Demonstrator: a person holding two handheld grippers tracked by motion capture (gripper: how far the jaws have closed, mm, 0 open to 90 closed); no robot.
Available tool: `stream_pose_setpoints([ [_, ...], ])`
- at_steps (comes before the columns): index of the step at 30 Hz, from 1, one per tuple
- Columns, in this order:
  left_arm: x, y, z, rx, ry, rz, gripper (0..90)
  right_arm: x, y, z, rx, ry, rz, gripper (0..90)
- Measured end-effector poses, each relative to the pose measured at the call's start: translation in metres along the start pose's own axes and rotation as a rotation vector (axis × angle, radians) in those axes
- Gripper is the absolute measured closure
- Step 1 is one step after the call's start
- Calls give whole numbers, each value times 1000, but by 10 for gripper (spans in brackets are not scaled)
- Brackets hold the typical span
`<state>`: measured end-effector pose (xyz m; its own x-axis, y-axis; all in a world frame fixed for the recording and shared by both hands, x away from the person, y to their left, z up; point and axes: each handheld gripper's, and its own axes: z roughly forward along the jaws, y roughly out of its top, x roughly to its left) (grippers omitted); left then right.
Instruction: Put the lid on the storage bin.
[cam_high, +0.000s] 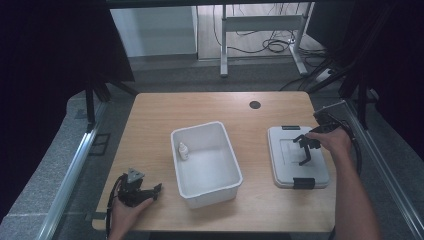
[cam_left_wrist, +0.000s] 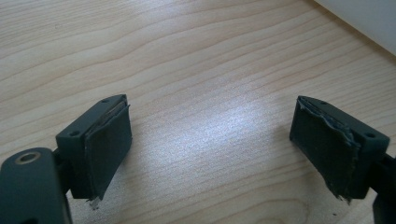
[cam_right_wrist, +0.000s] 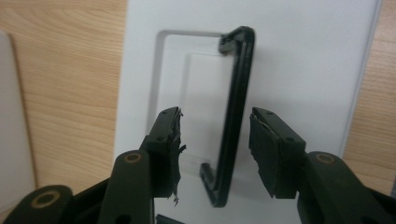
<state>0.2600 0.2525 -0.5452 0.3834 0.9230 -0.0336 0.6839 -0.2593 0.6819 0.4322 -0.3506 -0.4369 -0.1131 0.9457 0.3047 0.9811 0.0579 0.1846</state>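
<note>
A white lid (cam_high: 280, 170) lies flat on the right side of the wooden table, with a black handle (cam_right_wrist: 238, 93) standing up from its recessed middle. My right gripper (cam_high: 303, 150) hangs over the lid; in the right gripper view the gripper (cam_right_wrist: 215, 116) straddles the handle, which sits nearer the right pad (cam_right_wrist: 264, 154) with a gap on each side. A white bin (cam_high: 200, 197) stands mid-table with a small white bottle (cam_high: 183, 151) inside at its left wall. My left gripper (cam_high: 156, 191) rests at the front left, and in its own view the gripper (cam_left_wrist: 210, 140) is open over bare wood.
Black clips sit at the lid's near end (cam_high: 303, 183) and far end (cam_high: 290, 127). A dark round grommet (cam_high: 255, 104) marks the table's far side. Bare wood lies between bin and lid. Beyond the table stand a desk frame (cam_high: 260, 22) and floor cables.
</note>
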Motion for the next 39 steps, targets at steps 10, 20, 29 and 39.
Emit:
stream_pose_setpoints([
  [10, 0, 0, 0, 0, 0, 0, 127, -6, 4, 12, 44, -15, 13, 649],
  [20, 0, 0, 0, 0, 0, 0, 127, -4, 4, 19, 84, 14, 64, 829],
  [29, 0, 0, 0, -1, 1, -1, 127, -8, -2, 18, 70, 50, 144, 847],
  [39, 0, 0, 0, -2, 1, -3, 127, -3, -9, 0, 42, 69, 125, 847],
])
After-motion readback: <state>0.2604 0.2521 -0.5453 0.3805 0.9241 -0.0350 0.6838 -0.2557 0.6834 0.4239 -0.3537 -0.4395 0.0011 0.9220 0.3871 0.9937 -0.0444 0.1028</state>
